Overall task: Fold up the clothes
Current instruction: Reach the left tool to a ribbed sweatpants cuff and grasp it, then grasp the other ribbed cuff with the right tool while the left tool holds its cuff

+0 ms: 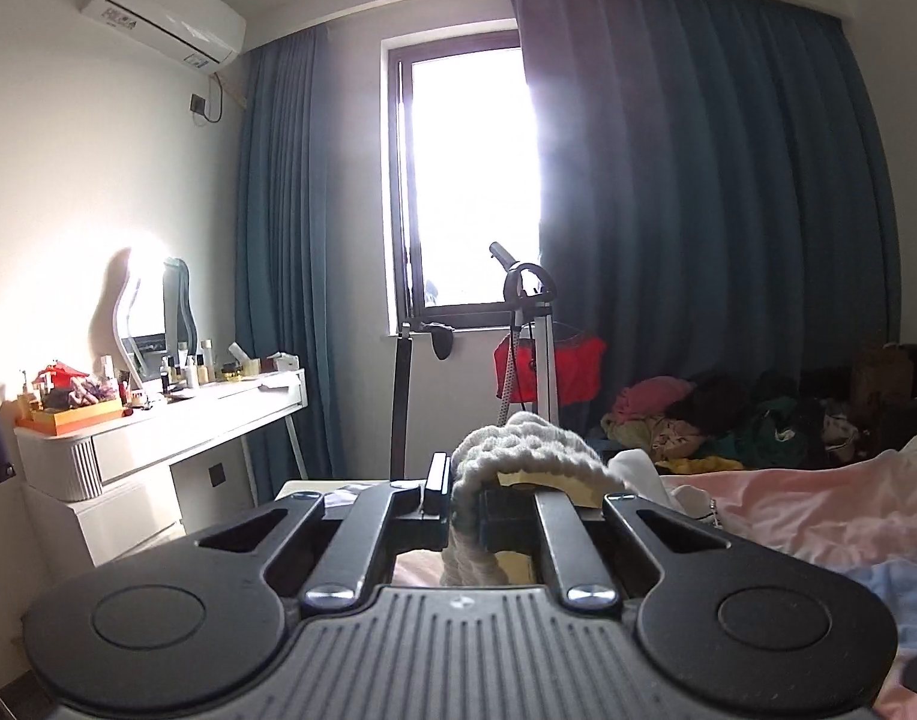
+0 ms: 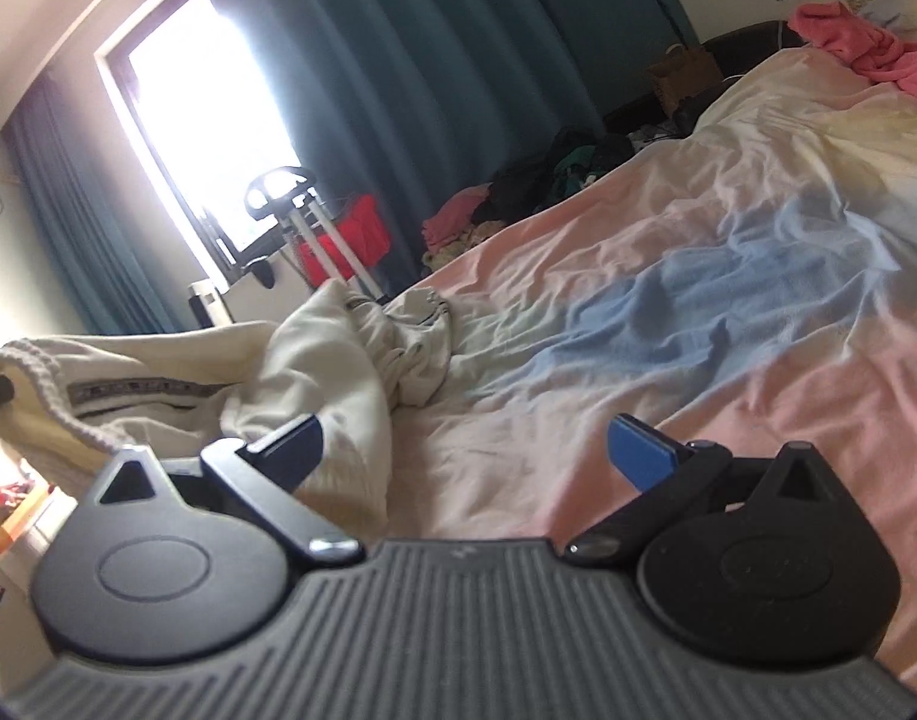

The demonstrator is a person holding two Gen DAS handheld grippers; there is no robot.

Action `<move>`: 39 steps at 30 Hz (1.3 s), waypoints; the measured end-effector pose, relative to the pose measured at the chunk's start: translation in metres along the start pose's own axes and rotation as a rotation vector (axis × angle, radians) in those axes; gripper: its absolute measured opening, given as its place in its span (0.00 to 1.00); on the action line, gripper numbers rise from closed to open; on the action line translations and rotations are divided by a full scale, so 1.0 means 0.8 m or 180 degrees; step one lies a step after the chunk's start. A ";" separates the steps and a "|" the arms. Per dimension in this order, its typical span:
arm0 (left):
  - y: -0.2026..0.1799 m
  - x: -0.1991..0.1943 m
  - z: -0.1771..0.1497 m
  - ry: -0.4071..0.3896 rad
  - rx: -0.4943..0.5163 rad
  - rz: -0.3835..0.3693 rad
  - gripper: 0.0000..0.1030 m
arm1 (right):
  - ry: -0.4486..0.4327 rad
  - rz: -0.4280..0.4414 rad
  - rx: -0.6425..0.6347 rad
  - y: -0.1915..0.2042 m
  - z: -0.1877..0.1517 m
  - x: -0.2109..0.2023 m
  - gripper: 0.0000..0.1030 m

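Note:
A cream knitted garment [image 1: 527,450] bulges up between the fingers of my left gripper [image 1: 461,495], which is shut on its ribbed edge and holds it raised above the bed. In the right wrist view the same cream garment [image 2: 314,360] trails from its lifted ribbed hem at the far left down onto the bed. My right gripper [image 2: 464,450] hovers open over the pastel bedsheet [image 2: 668,300], its left finger [image 2: 296,444] just beside the garment's fabric, with nothing between the fingers.
A heap of mixed clothes [image 1: 728,420] lies beside the bed under the blue curtain [image 1: 698,210]. A garment steamer stand [image 1: 533,336] with a red item stands near the window. A white dressing table [image 1: 176,420] is at left. A pink garment [image 2: 860,48] lies at the bed's far end.

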State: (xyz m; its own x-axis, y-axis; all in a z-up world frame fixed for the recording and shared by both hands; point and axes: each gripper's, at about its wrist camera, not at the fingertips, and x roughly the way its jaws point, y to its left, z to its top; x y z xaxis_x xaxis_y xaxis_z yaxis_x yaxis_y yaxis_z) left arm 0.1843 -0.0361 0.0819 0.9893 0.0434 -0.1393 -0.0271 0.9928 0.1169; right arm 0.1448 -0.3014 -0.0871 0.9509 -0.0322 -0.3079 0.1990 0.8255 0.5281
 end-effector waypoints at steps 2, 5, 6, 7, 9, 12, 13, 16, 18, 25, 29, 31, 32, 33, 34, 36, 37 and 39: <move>0.038 -0.039 0.006 0.0007 -0.0075 -0.0030 0.08 | 0.0039 0.0154 -0.0073 0.017 -0.008 -0.011 1.00; 0.090 -0.077 -0.009 0.0123 -0.0116 -0.0063 0.08 | 0.0161 0.0300 -0.0259 0.046 -0.019 -0.025 1.00; 0.106 -0.086 -0.015 0.0162 -0.0131 -0.0066 0.08 | 0.0207 0.0358 -0.0286 0.054 -0.023 -0.030 1.00; 0.120 -0.089 -0.022 0.0199 -0.0140 -0.0064 0.08 | 0.0262 0.0414 -0.0312 0.061 -0.028 -0.033 1.00; 0.143 -0.088 -0.036 0.0271 -0.0153 -0.0056 0.08 | 0.0393 0.0511 -0.0423 0.077 -0.038 -0.037 1.00; 0.170 -0.083 -0.071 0.0357 -0.0245 -0.0053 0.09 | 0.0632 0.0505 -0.0663 0.091 -0.064 -0.027 0.99; 0.175 -0.077 -0.083 0.0384 -0.0266 -0.0036 0.09 | 0.0712 0.0500 -0.0742 0.096 -0.073 -0.023 0.99; 0.192 -0.059 -0.120 0.0465 -0.0331 0.0014 0.09 | 0.0952 0.0484 -0.0978 0.110 -0.100 -0.011 0.98; 0.202 -0.044 -0.138 0.0526 -0.0346 0.0048 0.09 | 0.1112 0.0473 -0.1136 0.119 -0.118 -0.004 0.98; 0.257 -0.015 -0.147 0.0796 -0.0895 0.0119 0.10 | 0.1449 0.0425 -0.1444 0.143 -0.164 0.031 0.86; 0.271 -0.006 -0.154 0.0930 -0.0981 0.0104 0.10 | 0.1430 0.0458 -0.1493 0.152 -0.174 0.051 0.66; 0.272 0.000 -0.158 0.1022 -0.0968 0.0059 0.10 | 0.1408 0.0515 -0.1571 0.157 -0.177 0.057 0.64; 0.272 0.002 -0.160 0.1068 -0.0962 0.0036 0.10 | 0.1381 0.0520 -0.1632 0.159 -0.180 0.057 0.58; 0.273 0.005 -0.161 0.1114 -0.0955 0.0014 0.10 | 0.1344 0.0514 -0.1671 0.161 -0.180 0.055 0.47; 0.273 0.008 -0.163 0.1160 -0.0949 -0.0009 0.10 | 0.1305 0.0506 -0.1703 0.163 -0.179 0.052 0.42; 0.274 0.013 -0.166 0.1251 -0.0936 -0.0054 0.10 | 0.1201 0.0448 -0.1743 0.169 -0.168 0.045 0.27; 0.275 0.016 -0.168 0.1297 -0.0930 -0.0077 0.10 | 0.1132 0.0450 -0.1741 0.171 -0.159 0.039 0.24; 0.276 0.021 -0.171 0.1389 -0.0916 -0.0122 0.11 | 0.0988 0.0472 -0.1726 0.175 -0.141 0.026 0.20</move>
State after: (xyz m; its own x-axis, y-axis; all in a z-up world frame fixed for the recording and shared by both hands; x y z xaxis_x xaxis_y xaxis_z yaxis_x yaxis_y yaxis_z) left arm 0.1751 0.1989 -0.0296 0.8402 -0.0119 -0.5421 -0.0911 0.9824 -0.1628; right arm 0.1656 -0.1228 -0.1092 0.8300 0.2016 -0.5200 -0.1548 0.9790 0.1325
